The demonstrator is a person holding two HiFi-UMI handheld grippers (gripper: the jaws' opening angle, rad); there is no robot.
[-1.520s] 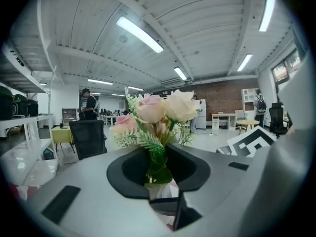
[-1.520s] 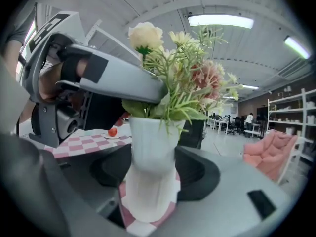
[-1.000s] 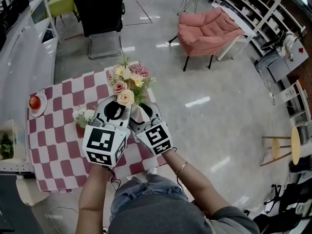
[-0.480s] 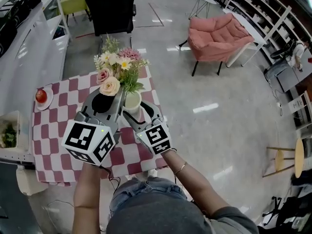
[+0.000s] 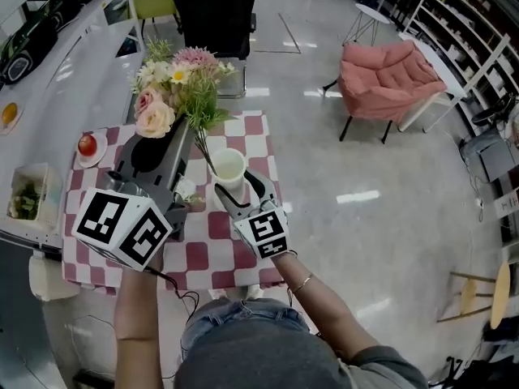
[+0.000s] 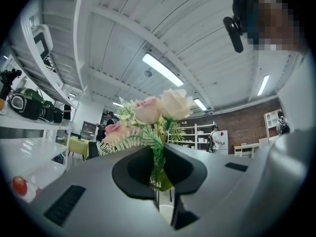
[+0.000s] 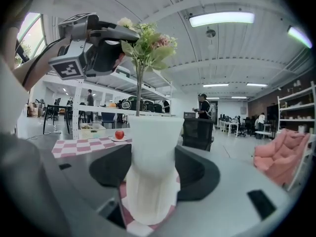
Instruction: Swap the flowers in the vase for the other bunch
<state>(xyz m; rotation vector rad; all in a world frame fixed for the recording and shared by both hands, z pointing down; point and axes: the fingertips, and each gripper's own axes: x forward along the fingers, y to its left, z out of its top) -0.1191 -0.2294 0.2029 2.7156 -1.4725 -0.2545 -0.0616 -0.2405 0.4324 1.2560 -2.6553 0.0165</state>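
A mixed bunch of pink, cream and white flowers is held up over the table, and my left gripper is shut on its green stems. The stem ends still reach the mouth of the white ribbed vase. The vase stands on the checked cloth, and my right gripper is shut on its lower body. In the right gripper view the left gripper and the bunch hang above the vase. A small bunch of white flowers lies on the cloth, mostly hidden behind the left gripper.
The small table has a red and white checked cloth. An apple on a saucer sits at its far left corner. A basket of greens stands to the left. A black chair and a pink armchair stand beyond.
My left gripper has risen with the mixed bunch, drawing its stems up out of the vase. The right gripper and the vase have stayed put.
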